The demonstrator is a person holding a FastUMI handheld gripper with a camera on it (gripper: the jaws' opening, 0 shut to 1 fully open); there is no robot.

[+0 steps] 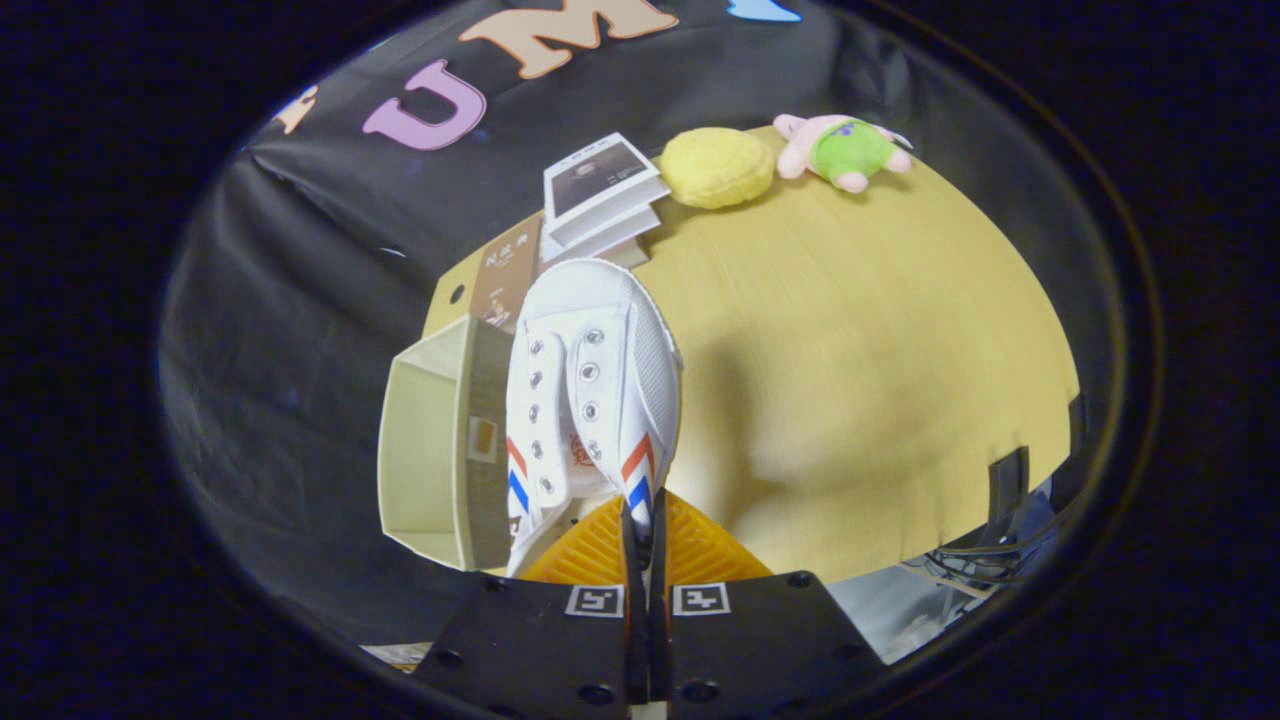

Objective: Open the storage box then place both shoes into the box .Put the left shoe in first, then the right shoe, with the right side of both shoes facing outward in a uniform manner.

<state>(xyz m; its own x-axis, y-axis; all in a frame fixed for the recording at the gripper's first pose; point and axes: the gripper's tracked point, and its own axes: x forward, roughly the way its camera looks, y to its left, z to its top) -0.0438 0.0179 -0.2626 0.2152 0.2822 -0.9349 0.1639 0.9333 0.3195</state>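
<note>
**One shoe in the jaws, box open beside it**

We have the gripper [643, 545] clamped on a white shoe [590, 390]: the jaws stand nearly together, pinching the shoe's side edge by the red and blue stripes. The shoe hangs toe-forward, just ahead of the jaws and lifted clear of the worktop [880, 380]. Touching or just beside its left flank stands the storage box [430, 450], already open, its hollow facing away from the shoe; we judge the opening step done. The box's inside looks bare as far as we can see, so this is probably the first shoe, though we cannot tell left from right at this angle. Left to do: set this shoe in, then fetch the other. Beyond the shoe lie a stack of booklets [600, 190], a yellow sponge [717, 167] and a plush toy [843, 150].
</note>
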